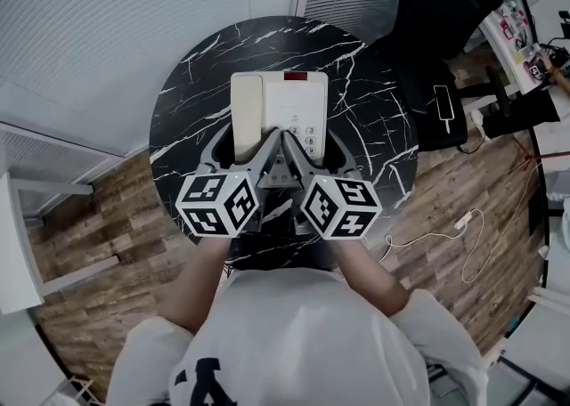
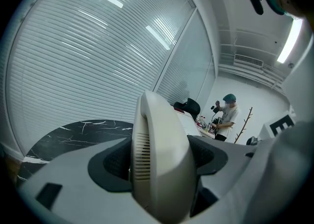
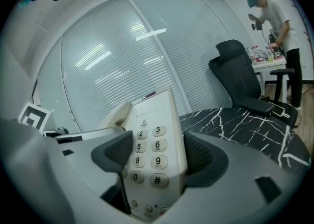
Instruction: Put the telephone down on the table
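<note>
The head view showed the phone (image 1: pixel 280 103) whole above the table (image 1: pixel 374 146), the gripper views the grips (unclear from above): left gripper (image 2: pixel 159 161) clamped on the handset (image 2: pixel 162 120), right gripper (image 3: pixel 156 156) clamped across the keypad (image 3: pixel 147 144)

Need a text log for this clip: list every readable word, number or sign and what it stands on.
"2": key on the telephone
"3": telephone key
"5": telephone key
"6": telephone key
"8": telephone key
"9": telephone key
"0": telephone key
"#": telephone key
Small print above and on the keys: too small to read.
Shirt print, head view: cut off, unreadable.
Marker cubes: patterns only.
</note>
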The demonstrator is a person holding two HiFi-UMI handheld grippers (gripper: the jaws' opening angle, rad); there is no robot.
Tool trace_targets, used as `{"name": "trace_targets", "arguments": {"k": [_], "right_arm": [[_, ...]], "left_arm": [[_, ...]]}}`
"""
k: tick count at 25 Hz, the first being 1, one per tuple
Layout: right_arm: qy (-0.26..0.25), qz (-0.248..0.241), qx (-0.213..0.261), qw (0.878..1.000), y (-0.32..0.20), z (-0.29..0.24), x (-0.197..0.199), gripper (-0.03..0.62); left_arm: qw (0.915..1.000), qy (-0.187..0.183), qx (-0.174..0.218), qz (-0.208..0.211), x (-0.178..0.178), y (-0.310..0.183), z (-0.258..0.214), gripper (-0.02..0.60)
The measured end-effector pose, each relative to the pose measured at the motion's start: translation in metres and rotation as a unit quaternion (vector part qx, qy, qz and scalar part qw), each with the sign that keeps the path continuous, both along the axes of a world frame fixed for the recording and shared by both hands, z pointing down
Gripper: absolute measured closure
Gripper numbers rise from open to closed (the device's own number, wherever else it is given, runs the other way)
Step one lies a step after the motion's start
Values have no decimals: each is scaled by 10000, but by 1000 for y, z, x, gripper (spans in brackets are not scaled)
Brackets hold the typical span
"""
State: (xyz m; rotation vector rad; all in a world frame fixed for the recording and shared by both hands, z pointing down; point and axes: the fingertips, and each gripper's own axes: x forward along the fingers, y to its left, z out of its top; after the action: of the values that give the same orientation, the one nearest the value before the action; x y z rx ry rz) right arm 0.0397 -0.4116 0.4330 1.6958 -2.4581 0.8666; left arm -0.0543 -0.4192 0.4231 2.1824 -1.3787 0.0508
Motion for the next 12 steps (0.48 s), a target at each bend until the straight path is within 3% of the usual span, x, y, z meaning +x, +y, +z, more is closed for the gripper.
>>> {"name": "trace_targets", "arguments": {"k": [12], "right_arm": [[68, 36, -214, 9997, -1, 19, 4, 267]], "left_arm": [[9997, 44, -234, 18, 4, -2, 20, 227]]}}
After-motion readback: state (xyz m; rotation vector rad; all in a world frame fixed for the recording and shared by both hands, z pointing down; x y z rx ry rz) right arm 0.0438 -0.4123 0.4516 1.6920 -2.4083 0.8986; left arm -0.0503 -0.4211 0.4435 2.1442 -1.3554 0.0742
